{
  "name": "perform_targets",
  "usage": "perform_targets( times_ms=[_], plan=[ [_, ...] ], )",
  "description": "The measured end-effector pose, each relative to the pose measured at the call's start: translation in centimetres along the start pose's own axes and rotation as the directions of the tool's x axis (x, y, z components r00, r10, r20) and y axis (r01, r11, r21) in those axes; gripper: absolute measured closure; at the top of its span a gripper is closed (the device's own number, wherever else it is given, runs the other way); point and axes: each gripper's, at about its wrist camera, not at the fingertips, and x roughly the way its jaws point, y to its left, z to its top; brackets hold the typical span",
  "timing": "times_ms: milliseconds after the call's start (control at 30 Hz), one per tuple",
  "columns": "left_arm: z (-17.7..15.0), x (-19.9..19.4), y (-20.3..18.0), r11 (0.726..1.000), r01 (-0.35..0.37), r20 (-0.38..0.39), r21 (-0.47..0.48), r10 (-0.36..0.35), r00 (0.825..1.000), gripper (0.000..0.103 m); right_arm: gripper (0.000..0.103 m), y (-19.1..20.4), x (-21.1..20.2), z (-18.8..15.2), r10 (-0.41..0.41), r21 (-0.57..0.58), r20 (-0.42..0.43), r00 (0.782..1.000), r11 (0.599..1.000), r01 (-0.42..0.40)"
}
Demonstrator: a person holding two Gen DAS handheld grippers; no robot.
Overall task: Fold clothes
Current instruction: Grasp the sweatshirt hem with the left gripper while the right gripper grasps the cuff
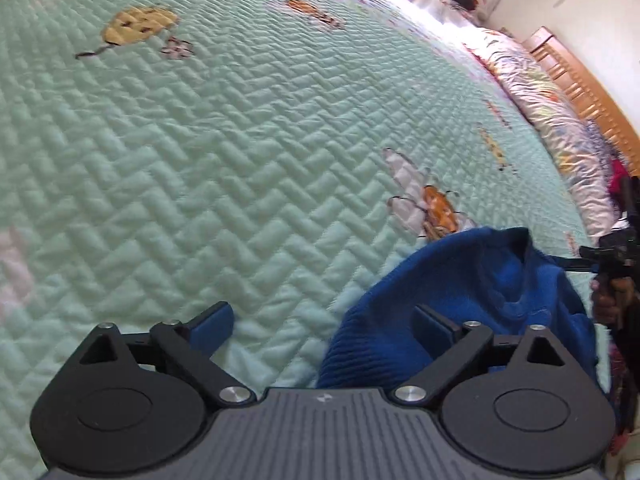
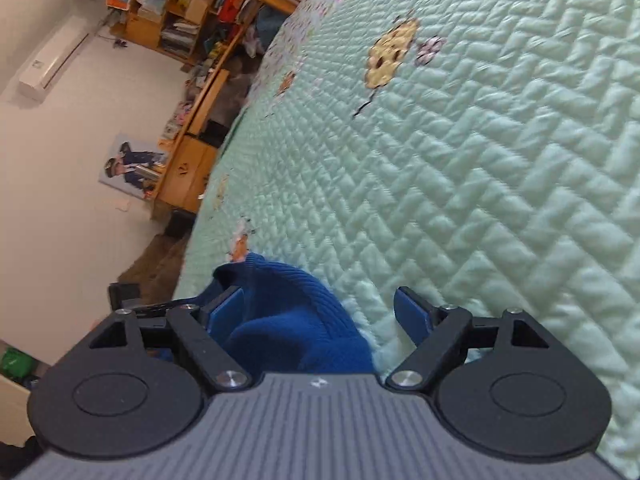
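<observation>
A blue ribbed knit garment (image 1: 460, 300) lies bunched on the pale green quilted bedspread (image 1: 240, 160). My left gripper (image 1: 324, 320) is open, its right finger over the knit's edge and its left finger over bare quilt. In the right wrist view the same blue garment (image 2: 288, 320) sits rumpled between the spread fingers of my right gripper (image 2: 320, 312), which is open; its left pad (image 2: 228, 312) is close beside the fabric. The right gripper (image 1: 612, 252) also shows at the left view's right edge, held by a hand, beyond the knit.
The bedspread (image 2: 480, 180) carries embroidered patches: a yellow one (image 1: 138, 24) and an orange bee (image 1: 436, 208). A patterned pillow (image 1: 552, 120) and wooden headboard (image 1: 580, 76) line one side. Wooden shelves (image 2: 188, 12) and a desk (image 2: 192, 168) stand off the bed's other side.
</observation>
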Motion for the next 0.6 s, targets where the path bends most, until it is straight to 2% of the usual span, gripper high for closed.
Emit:
perform_targets(
  times_ms=[33, 67, 100, 133, 167, 200, 267, 300, 333, 400, 467, 600],
  plan=[
    [0.2, 0.6, -0.6, 1.000, 0.015, -0.006, 0.012, -0.015, 1.000, 0.007, 0.020, -0.4, 0.6, 0.3, 0.019, 0.006, -0.020, 1.000, 1.000, -0.019],
    [0.4, 1.1, -1.5, 0.999, 0.022, -0.013, 0.036, -0.022, 1.000, 0.013, 0.020, -0.7, 1.2, 0.6, 0.038, 0.013, -0.041, 0.998, 0.999, -0.038],
    [0.4, 1.6, -2.4, 0.998, 0.033, -0.022, 0.061, -0.031, 0.999, 0.025, 0.019, -1.1, 1.8, 0.9, 0.057, 0.020, -0.061, 0.997, 0.998, -0.056],
    [0.2, 1.9, -3.1, 0.996, 0.038, -0.028, 0.082, -0.035, 0.999, 0.033, 0.019, -1.5, 2.4, 1.2, 0.077, 0.027, -0.081, 0.994, 0.997, -0.075],
    [0.0, 2.3, -3.8, 0.994, 0.040, -0.032, 0.102, -0.036, 0.999, 0.053, 0.020, -1.8, 3.0, 1.5, 0.096, 0.035, -0.100, 0.990, 0.995, -0.093],
    [-0.2, 2.6, -4.6, 0.992, 0.042, -0.037, 0.122, -0.037, 0.999, 0.069, 0.024, -1.6, 3.4, 1.4, 0.081, 0.021, -0.120, 0.990, 0.997, -0.079],
    [-0.7, 2.9, -5.6, 0.987, 0.011, -0.031, 0.162, -0.006, 1.000, 0.079, 0.048, -0.9, 4.1, 1.2, 0.045, -0.012, -0.157, 0.987, 0.999, -0.047],
    [-0.7, 2.9, -5.9, 0.985, -0.004, -0.024, 0.172, 0.008, 1.000, 0.087, 0.075, -0.6, 4.5, 1.1, 0.026, -0.029, -0.175, 0.984, 0.999, -0.031],
    [-0.7, 2.9, -6.1, 0.984, -0.018, -0.016, 0.179, 0.021, 1.000, 0.089, 0.092, -0.1, 4.7, 0.9, -0.005, -0.056, -0.172, 0.985, 0.998, -0.005],
    [-0.4, 2.5, -6.8, 0.978, -0.081, 0.020, 0.191, 0.078, 0.997, 0.092, 0.092, 0.8, 5.2, 0.4, -0.067, -0.113, -0.161, 0.985, 0.992, 0.049],
    [0.2, 1.9, -7.4, 0.970, -0.143, 0.070, 0.195, 0.131, 0.989, 0.092, 0.092, 2.0, 4.7, 0.1, -0.091, -0.145, -0.119, 0.989, 0.987, 0.073],
    [2.3, 0.2, -9.2, 0.948, -0.238, 0.191, 0.213, 0.198, 0.961, 0.093, 0.094, 4.8, 3.2, 0.1, -0.111, -0.235, -0.023, 0.994, 0.967, 0.103]
  ],
)
